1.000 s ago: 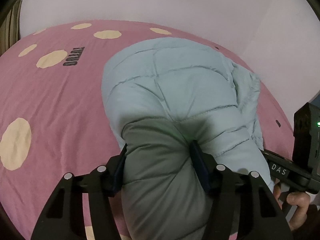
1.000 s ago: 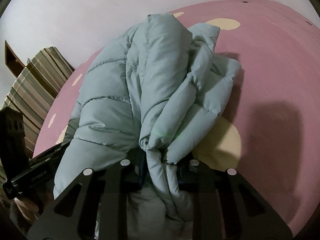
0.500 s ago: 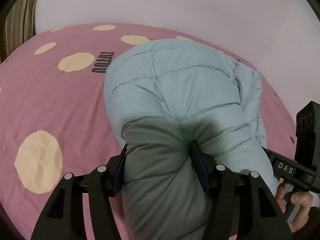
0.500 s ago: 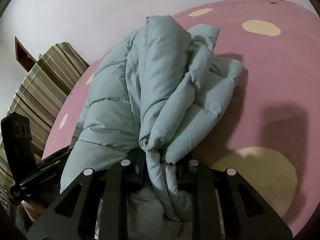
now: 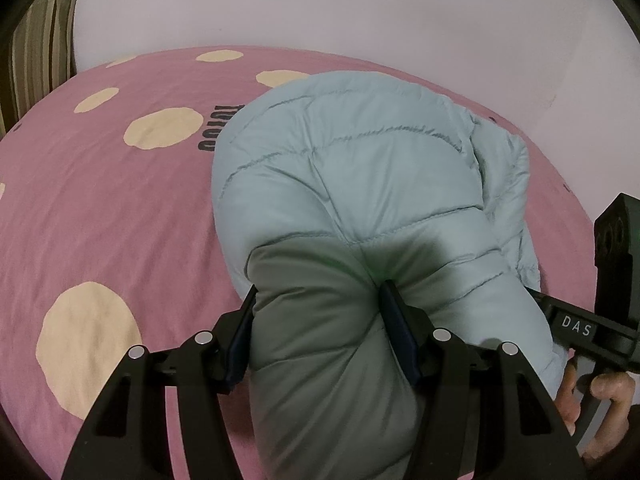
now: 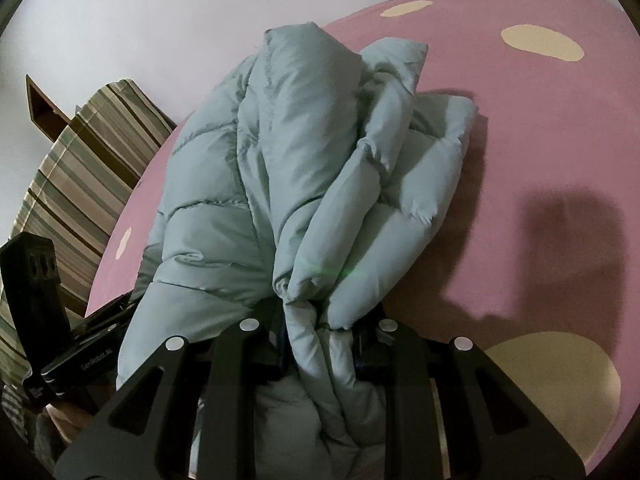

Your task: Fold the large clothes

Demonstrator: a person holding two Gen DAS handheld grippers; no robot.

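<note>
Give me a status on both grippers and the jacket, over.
Left gripper clamped on a thick fold of the pale blue puffer jacket. Right gripper pinching a bunched edge. Jacket draped on the pink spotted bedsheet. Nothing in the way.

Pale blue-green on pink

The quilted jacket (image 5: 360, 184) was pale blue-green; the bedsheet (image 5: 100, 208) pink with cream spots; the curtain (image 6: 80, 168) striped brown, green and beige.

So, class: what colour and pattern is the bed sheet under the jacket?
Pink with cream spots; the sheet shows best in the left wrist view.
</note>
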